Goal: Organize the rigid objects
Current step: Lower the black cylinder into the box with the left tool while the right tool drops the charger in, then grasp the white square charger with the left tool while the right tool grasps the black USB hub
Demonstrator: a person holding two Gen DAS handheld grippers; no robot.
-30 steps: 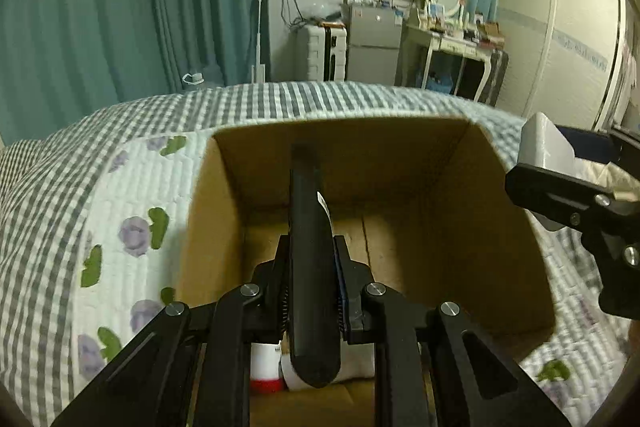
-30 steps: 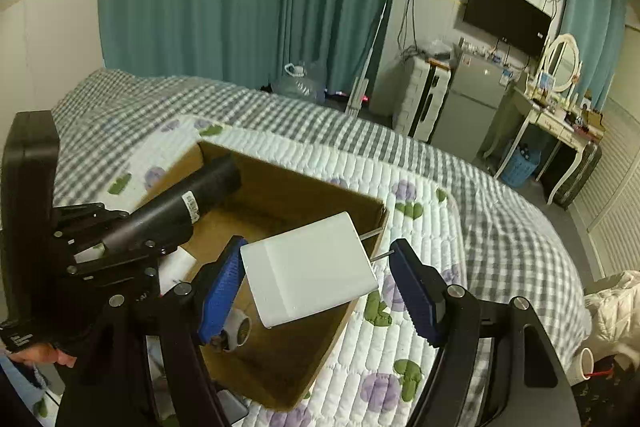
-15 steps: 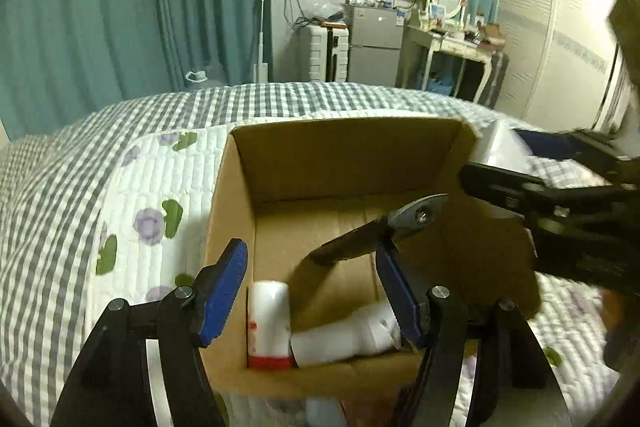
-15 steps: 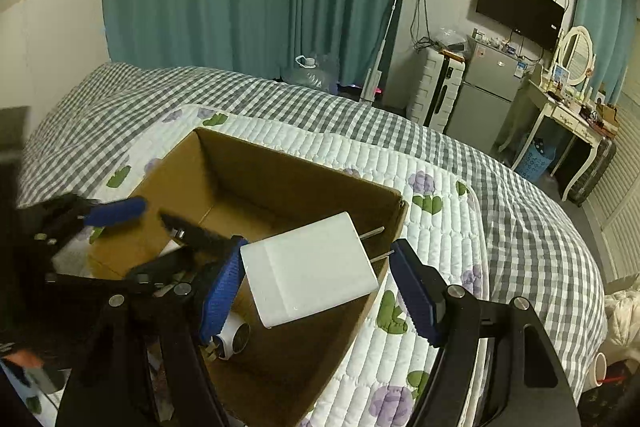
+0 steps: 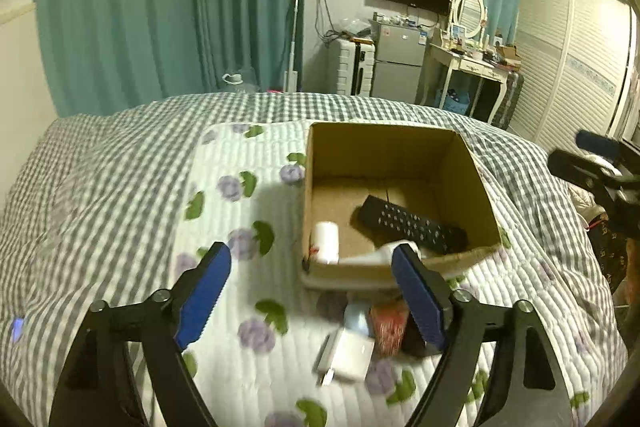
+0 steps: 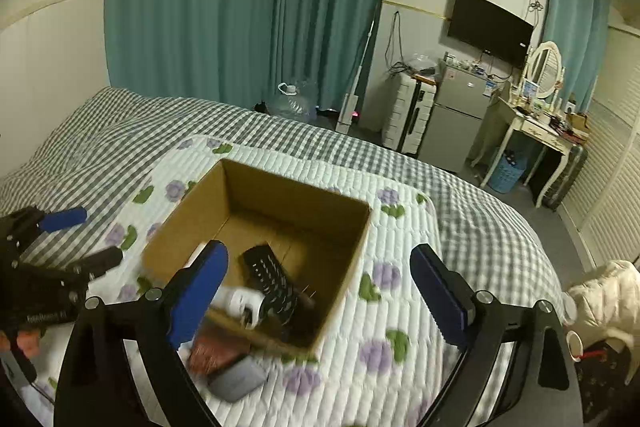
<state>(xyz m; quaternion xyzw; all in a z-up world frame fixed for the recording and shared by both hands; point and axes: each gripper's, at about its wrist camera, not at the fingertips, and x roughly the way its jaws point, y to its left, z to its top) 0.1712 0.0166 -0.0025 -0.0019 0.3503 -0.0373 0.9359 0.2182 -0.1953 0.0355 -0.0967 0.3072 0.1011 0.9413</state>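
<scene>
An open cardboard box (image 5: 472, 171) (image 6: 296, 195) sits on the quilted bed. Inside lie a black remote (image 5: 412, 225) (image 6: 274, 277), a white cylinder (image 5: 326, 241) and a white tube (image 6: 242, 301). In front of the box on the quilt lie a white charger block (image 5: 350, 353), a reddish packet (image 5: 388, 323) (image 6: 212, 353) and a grey block (image 6: 238, 377). My left gripper (image 5: 310, 299) is open and empty, held above the quilt before the box. My right gripper (image 6: 320, 293) is open and empty over the box's near right corner.
The bed has a grey checked cover (image 5: 120, 155) and a flowered quilt (image 6: 400, 291). Beyond are teal curtains (image 6: 240, 7), a suitcase (image 6: 410, 119), a small fridge (image 6: 460, 123) and a dressing table (image 6: 540, 131). A white jacket (image 6: 604, 295) lies at the right.
My left gripper opened and dropped the black remote into the box, then drew back. My right gripper opened and no longer holds the white block. Both grippers rose away from the box.
</scene>
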